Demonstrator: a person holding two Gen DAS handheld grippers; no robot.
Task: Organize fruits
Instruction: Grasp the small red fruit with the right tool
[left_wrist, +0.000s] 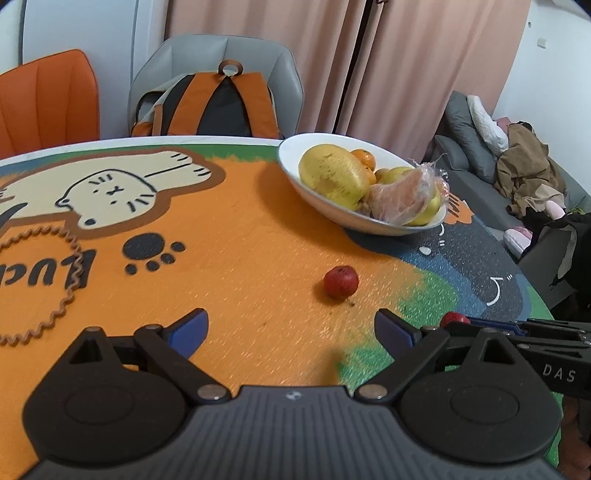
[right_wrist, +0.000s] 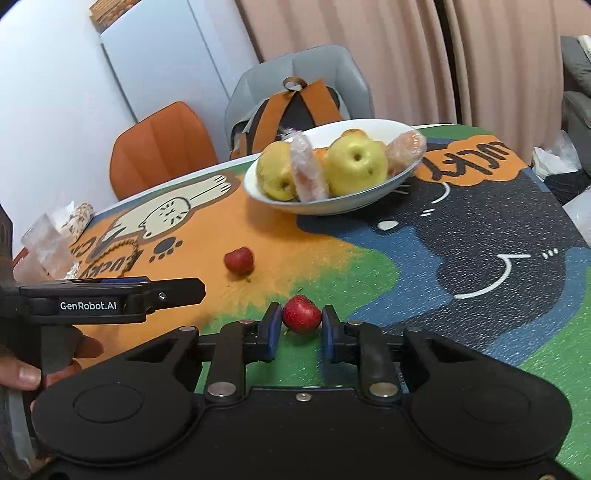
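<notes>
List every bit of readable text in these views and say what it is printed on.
"GenRobot.AI": side of the left gripper.
"DAS": body of the right gripper.
"Luc", cut off, upside down: orange part of the table mat.
"LUCKY", upside down: mat's orange cloud.
Box atop the white cabinet: print too blurred.

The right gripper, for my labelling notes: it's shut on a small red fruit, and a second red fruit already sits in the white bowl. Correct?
Not quite. The right gripper is shut on a small red fruit, but the second red fruit lies on the table mat, short of the white bowl, as the right wrist view shows.
</notes>
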